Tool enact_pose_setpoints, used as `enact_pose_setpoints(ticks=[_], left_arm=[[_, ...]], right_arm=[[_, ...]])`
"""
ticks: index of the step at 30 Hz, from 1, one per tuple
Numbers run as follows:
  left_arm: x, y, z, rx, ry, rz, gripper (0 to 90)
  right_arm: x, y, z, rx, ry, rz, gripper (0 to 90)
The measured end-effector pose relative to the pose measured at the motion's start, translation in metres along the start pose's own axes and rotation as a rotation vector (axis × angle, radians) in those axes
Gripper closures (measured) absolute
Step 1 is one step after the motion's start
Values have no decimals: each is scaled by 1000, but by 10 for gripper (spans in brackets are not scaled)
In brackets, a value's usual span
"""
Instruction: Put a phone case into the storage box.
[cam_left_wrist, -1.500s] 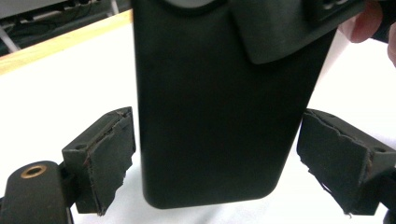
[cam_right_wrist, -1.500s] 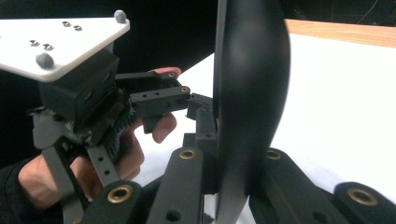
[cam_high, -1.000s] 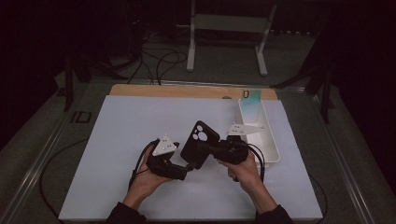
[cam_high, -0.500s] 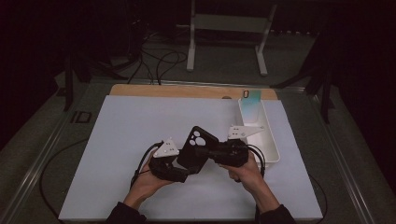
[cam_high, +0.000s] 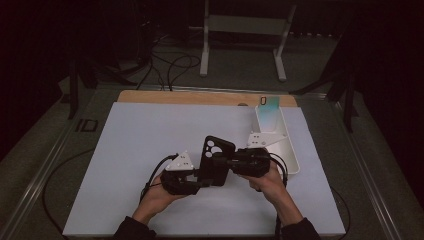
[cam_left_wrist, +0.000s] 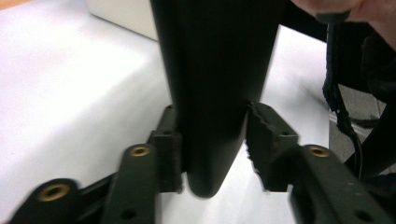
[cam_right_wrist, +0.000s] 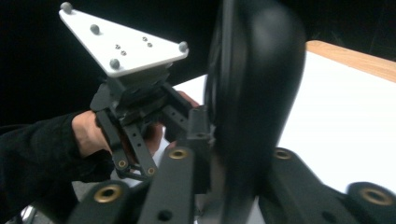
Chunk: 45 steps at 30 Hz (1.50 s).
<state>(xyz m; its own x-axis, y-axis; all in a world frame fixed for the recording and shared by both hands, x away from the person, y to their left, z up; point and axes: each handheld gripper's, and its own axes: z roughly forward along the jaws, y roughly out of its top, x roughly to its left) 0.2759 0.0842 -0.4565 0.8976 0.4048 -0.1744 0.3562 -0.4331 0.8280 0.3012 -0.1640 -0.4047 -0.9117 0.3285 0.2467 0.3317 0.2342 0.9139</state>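
A black phone case (cam_high: 216, 159) with round camera holes is held off the white mat, between both grippers. My left gripper (cam_high: 202, 180) grips its near end from the left. In the left gripper view, both ridged pads (cam_left_wrist: 170, 149) press on the edges of the case (cam_left_wrist: 215, 84). My right gripper (cam_high: 223, 163) clamps the case from the right. In the right gripper view the case (cam_right_wrist: 257, 79) stands edge-on between the jaws. My left gripper's grey plate (cam_right_wrist: 123, 42) and the hand holding it lie just behind.
A white oblong tray (cam_high: 288, 152) lies on the mat to the right of my right hand, with a pale green card (cam_high: 270, 106) leaning at its far end. A wooden strip (cam_high: 190, 97) borders the mat (cam_high: 140, 140) at the back. Cables trail off the near edge.
Both grippers and the case shifted slightly toward the near edge and to the right. The case has turned more upright between them.
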Motion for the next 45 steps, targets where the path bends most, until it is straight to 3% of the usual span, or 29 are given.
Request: enact_pose_setpoints(ticks=[6,7,14,15,17,20,28,32,38,45], left_arm=[[-2,-1,5,27,-11,7,749],[-2,-1,6,26,-8,4,783],[-2,-1,7,21,5,6,799],[-3,-1,5,10,20,11,802],[-2,0,4,4,36,3,805],[-1,0,2,-4,58,-7,806],[2,-1,2,-7,100,-30,805],[2,-1,4,-3,123,-41,805],[2,-1,6,-3,152,-54,805],[1,-1,8,0,169,-68,805]], right_arm=[[2,1,2,6,-32,-19,659],[3,2,2,2,-38,-15,580],[3,1,4,1,-54,-10,490],[3,1,6,9,-75,0,335],[3,0,7,24,-127,-2,268],[3,-1,6,27,-166,20,197],[3,-3,1,19,-233,51,169],[3,-3,-1,15,-299,68,169],[6,0,1,10,-355,72,170],[13,9,9,-2,-379,66,170]])
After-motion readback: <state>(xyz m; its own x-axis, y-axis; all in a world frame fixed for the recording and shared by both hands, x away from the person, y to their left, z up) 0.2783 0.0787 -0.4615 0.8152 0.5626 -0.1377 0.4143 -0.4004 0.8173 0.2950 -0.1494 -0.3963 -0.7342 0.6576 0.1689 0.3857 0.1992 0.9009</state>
